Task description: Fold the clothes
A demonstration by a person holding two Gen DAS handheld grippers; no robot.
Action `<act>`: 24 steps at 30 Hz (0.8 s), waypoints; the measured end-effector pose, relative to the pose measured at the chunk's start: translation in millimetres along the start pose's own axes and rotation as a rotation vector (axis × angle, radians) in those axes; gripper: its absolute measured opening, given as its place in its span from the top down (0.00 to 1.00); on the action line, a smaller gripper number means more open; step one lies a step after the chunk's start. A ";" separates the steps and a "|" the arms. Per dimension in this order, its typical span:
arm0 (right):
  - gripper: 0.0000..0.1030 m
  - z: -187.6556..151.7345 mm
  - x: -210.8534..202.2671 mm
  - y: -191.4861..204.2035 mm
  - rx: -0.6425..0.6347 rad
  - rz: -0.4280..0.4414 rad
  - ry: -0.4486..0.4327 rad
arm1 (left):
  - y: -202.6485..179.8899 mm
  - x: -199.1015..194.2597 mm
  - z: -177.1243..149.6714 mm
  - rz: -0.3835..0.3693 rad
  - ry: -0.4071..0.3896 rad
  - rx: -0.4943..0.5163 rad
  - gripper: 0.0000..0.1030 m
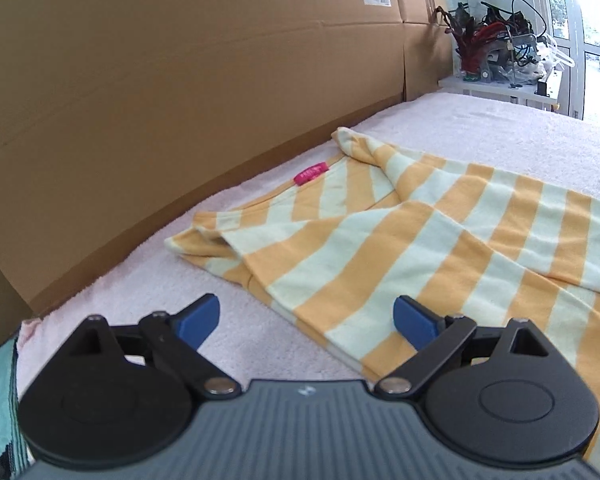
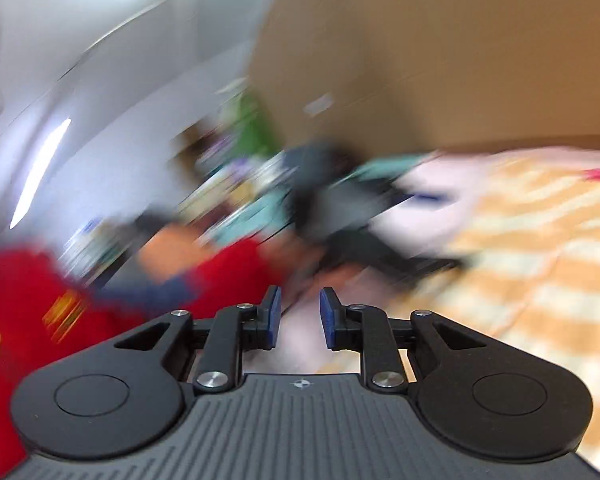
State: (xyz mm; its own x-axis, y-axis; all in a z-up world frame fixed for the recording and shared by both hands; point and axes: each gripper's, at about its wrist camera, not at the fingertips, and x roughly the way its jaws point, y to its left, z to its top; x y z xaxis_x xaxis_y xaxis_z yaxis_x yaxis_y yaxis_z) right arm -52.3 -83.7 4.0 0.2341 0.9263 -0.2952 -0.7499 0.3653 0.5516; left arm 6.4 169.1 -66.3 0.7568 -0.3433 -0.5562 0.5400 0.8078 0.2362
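The striped shirt [image 1: 400, 240], in yellow-orange and pale cream bands, lies spread on a pale pink towel [image 1: 520, 132] that covers the tabletop. In the left wrist view the garment fills the middle and right of the scene, running from near the camera out to the far right edge. One side is folded over onto the body, so a diagonal edge runs from the near centre toward the far right. A small pink label [image 1: 311, 174] shows at its far left part, near the neckline.

The left gripper [image 1: 306, 322] hovers low at the near edge of the shirt with its jaws spread wide and nothing between them. Its left blue pad sits over bare towel, while its right one is over the striped fabric; whether that pad touches the cloth cannot be told.

A tall cardboard wall [image 1: 180, 80] stands along the left and far side of the towel. At the far right, a white shelf [image 1: 500, 88] carries a tangle of red and black cables beside a bright window.

The right wrist view is heavily blurred. The right gripper [image 2: 299, 320] has its jaws part-way apart, holding nothing. The shirt appears at the right of that view, and a red sleeve [image 2: 20, 300] shows at the near left.
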 end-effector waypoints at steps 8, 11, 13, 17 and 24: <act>0.95 24.7 43.6 -121.0 0.431 -0.196 -0.043 | -28.1 -45.2 -8.4 -0.079 -0.055 -0.083 0.08; 0.97 28.9 50.2 -156.4 0.580 -0.251 -0.063 | -61.9 -60.7 -14.1 -0.137 -0.101 -0.081 0.08; 0.86 36.1 61.3 -152.2 0.562 -0.187 -0.045 | -78.8 -64.7 -19.5 -0.195 -0.115 -0.113 0.08; 0.91 56.2 94.0 -158.0 0.522 -0.174 -0.004 | -94.7 -55.0 -30.3 -0.308 -0.078 -0.217 0.08; 0.95 92.5 133.3 -186.4 0.516 -0.286 -0.026 | -112.2 -52.2 -44.2 -0.315 -0.094 -0.275 0.01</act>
State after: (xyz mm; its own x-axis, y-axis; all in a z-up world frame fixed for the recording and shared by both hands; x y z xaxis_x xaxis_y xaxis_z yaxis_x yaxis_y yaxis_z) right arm 175.8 -19.7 -66.0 0.4029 0.7840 -0.4723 -0.2581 0.5924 0.7632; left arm -110.0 117.6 -99.0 0.6079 -0.6252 -0.4894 0.6411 0.7502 -0.1620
